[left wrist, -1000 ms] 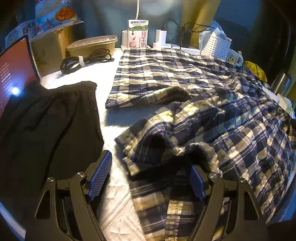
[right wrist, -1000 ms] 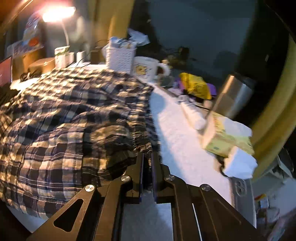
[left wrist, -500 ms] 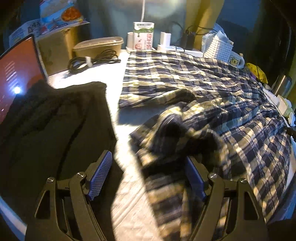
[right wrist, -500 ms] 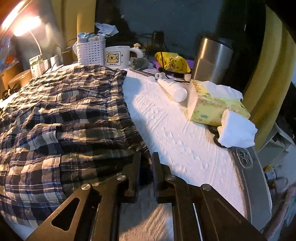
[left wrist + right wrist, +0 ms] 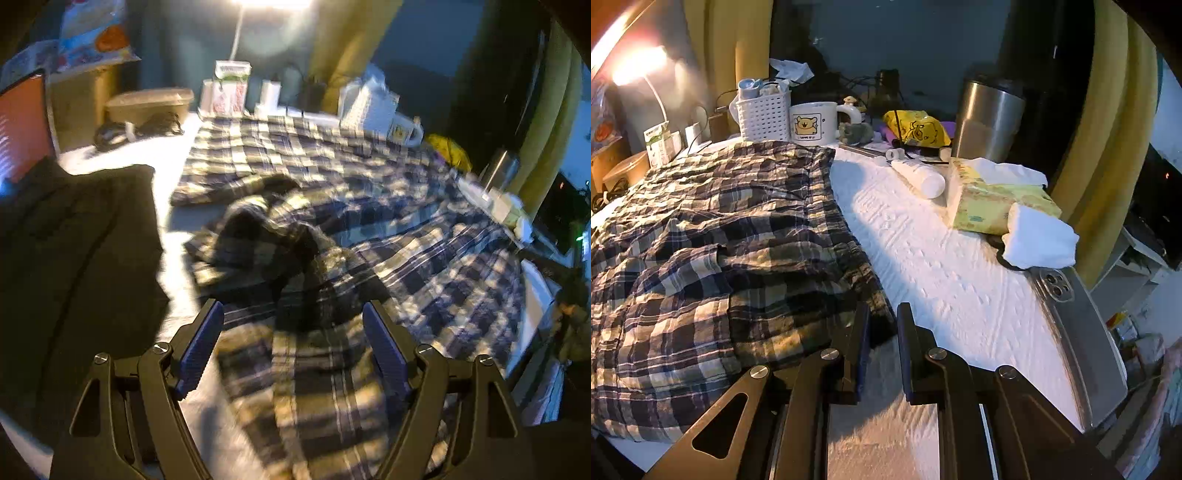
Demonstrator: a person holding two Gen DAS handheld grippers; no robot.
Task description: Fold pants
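Note:
The blue and cream plaid pants (image 5: 406, 258) lie rumpled across the white-covered table (image 5: 942, 277), with one leg bunched toward the near edge. My left gripper (image 5: 291, 310) hangs low over that bunched cloth. Its jaws stand wide and are closing, with folds lying between the blue pads (image 5: 199, 343), which do not press on them. In the right wrist view the pants (image 5: 720, 221) fill the left half. My right gripper (image 5: 882, 306) is at their near right corner. Its jaws are opening by a narrow gap, and the hem's corner sits loosely between the tips.
A black garment (image 5: 74, 258) lies left of the pants beside a lit laptop screen (image 5: 22, 122). A carton (image 5: 231, 88), lidded tub (image 5: 147, 103) and cable (image 5: 136, 127) line the back. A basket (image 5: 762, 114), mug (image 5: 812, 122), steel tumbler (image 5: 990, 118), tissue pack (image 5: 993, 199) and phone (image 5: 1071, 332) crowd the right edge.
The right gripper has rolled level and its jaws have parted slightly off the pants corner. The left gripper has shifted over the bunched leg and its jaws have narrowed a little.

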